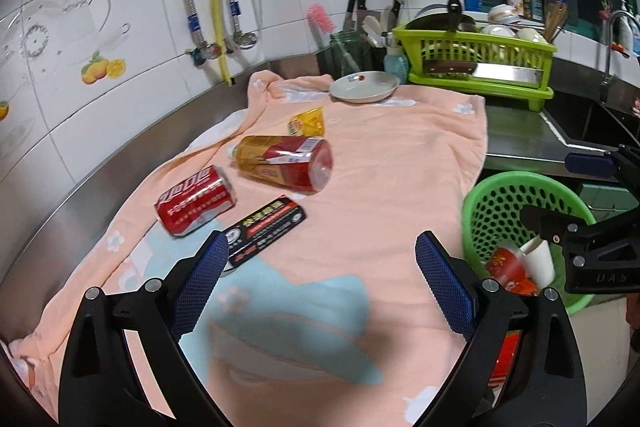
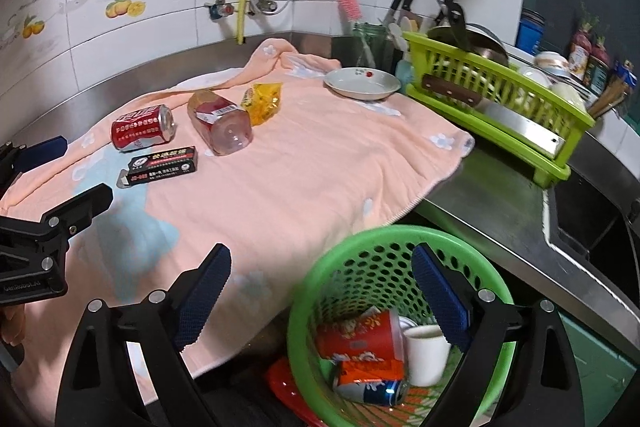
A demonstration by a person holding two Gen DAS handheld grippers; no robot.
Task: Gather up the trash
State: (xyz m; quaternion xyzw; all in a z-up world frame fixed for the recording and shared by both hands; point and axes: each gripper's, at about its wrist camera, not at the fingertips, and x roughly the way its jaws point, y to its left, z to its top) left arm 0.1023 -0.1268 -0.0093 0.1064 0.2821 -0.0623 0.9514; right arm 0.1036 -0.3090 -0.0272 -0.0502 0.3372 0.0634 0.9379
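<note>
A red soda can, a plastic tea bottle, a yellow snack wrapper and a black box lie on the peach towel. My left gripper is open and empty just short of the black box. My right gripper is open and empty above the green waste basket, which holds a red cup, a white cup and a can.
A white plate sits at the towel's far edge. A green dish rack with a cleaver and dishes stands at the right, a sink beyond it. Knives and a brush stand in the corner.
</note>
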